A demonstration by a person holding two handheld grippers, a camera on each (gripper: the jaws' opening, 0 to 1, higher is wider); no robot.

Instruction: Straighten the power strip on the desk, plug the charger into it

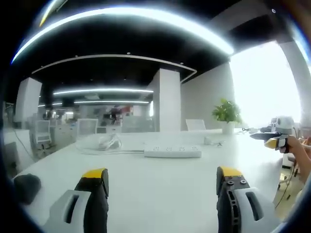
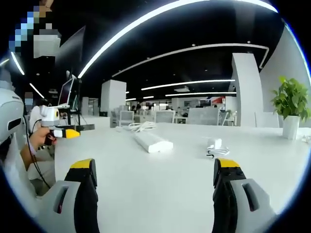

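Left gripper view: left gripper [image 1: 163,182] at the bottom of the frame, jaws spread wide, nothing between them, yellow tips above the white desk [image 1: 146,184]. The power strip [image 1: 172,153] lies flat at frame centre, well beyond the jaw tips, long side across the frame. Its white cord [image 1: 104,144] is bundled to the left of it. A small white item, likely the charger [image 1: 210,141], sits right of centre, just past the strip; too small to confirm. A potted plant [image 1: 226,115] stands right of centre at the far desk edge. A dark object [image 1: 26,187] sits at the lower left.

Right gripper view: right gripper [image 2: 155,182] at the bottom, jaws also wide apart and empty. The strip appears at centre, angled away; the charger with coiled cable lies right of it, apart from it. A hand [image 2: 36,141] at the left edge holds the other gripper.
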